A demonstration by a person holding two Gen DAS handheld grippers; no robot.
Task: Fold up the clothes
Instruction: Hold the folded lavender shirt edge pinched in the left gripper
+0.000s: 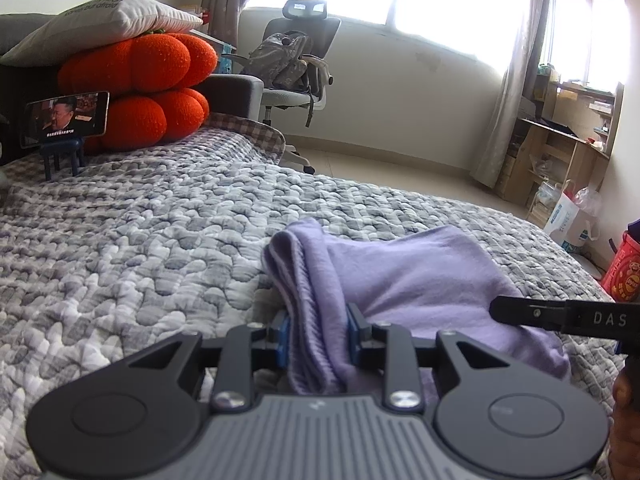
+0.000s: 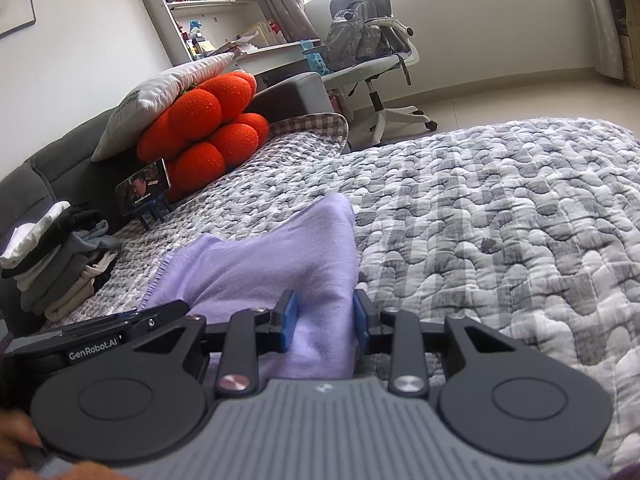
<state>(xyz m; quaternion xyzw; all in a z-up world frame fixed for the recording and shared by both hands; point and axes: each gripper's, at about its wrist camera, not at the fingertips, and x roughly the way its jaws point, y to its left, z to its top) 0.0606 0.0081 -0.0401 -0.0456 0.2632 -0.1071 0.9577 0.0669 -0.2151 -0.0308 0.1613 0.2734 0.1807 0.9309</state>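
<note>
A lilac knit garment [image 1: 420, 276] lies bunched on the grey quilted bed [image 1: 140, 248]. My left gripper [image 1: 318, 330] is shut on its ribbed edge, and the cloth fills the gap between the blue pads. In the right wrist view the same garment [image 2: 260, 264] rises in a fold toward the far side. My right gripper [image 2: 326, 320] is shut on another part of it, with fabric pressed between both pads. Each gripper shows in the other's view: the right one's black finger [image 1: 560, 314] at the right, the left one's body [image 2: 120, 324] at the left.
A stack of folded clothes [image 2: 60, 264] sits at the left by the grey headboard. A phone on a blue stand [image 1: 66, 118] and orange pumpkin cushions [image 1: 136, 92] under a white pillow stand at the bed's head. An office chair [image 1: 296, 68] and a red bag [image 1: 624, 268] are on the floor.
</note>
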